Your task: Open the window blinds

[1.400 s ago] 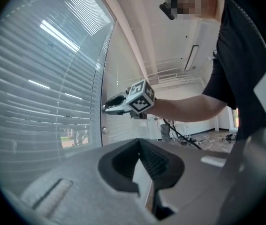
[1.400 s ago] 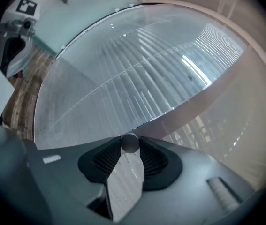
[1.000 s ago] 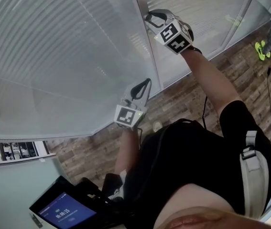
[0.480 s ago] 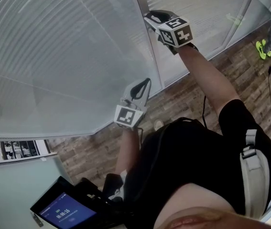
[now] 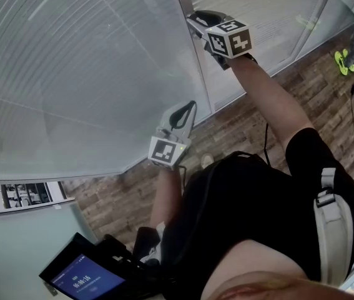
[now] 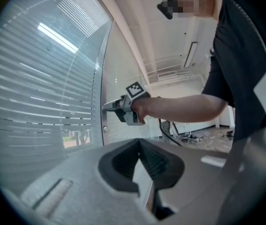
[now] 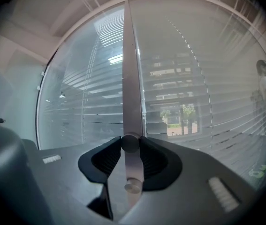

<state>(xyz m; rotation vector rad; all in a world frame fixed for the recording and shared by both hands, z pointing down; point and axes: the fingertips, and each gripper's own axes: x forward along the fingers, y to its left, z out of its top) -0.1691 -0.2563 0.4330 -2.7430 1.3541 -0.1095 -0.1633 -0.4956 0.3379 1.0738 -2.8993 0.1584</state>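
Blinds (image 5: pixel 70 74) of horizontal slats hang behind the glass panes on both sides of a vertical grey frame post (image 7: pixel 130 78). Trees and buildings show between the slats of the pane to the right of the post in the right gripper view.

The right gripper (image 5: pixel 198 20) is raised at the end of an outstretched arm and points level at that post. Its jaws are clenched on a small round knob (image 7: pixel 130 143) that stands out from the post, one ribbed pad pressing on each side. The knob sits right at the jaw tips, with the post running straight up beyond them. A second, smaller round stud (image 7: pixel 133 186) shows on the post deeper in the gap between the jaws. The marker cube (image 5: pixel 230 39) on this gripper faces the head camera.

The left gripper (image 5: pixel 187 107) is held lower and nearer the person's body, pointing level toward the glass just left of the same post. Its jaws are closed together with nothing between them, and they are apart from the blinds and from the knob. In its own view the right gripper appears ahead and above, its tip against the post.

Wooden floor (image 5: pixel 239 130) lies below both grippers, and a dark tablet (image 5: pixel 80 279) with a lit screen sits behind the left gripper, near the person's side.
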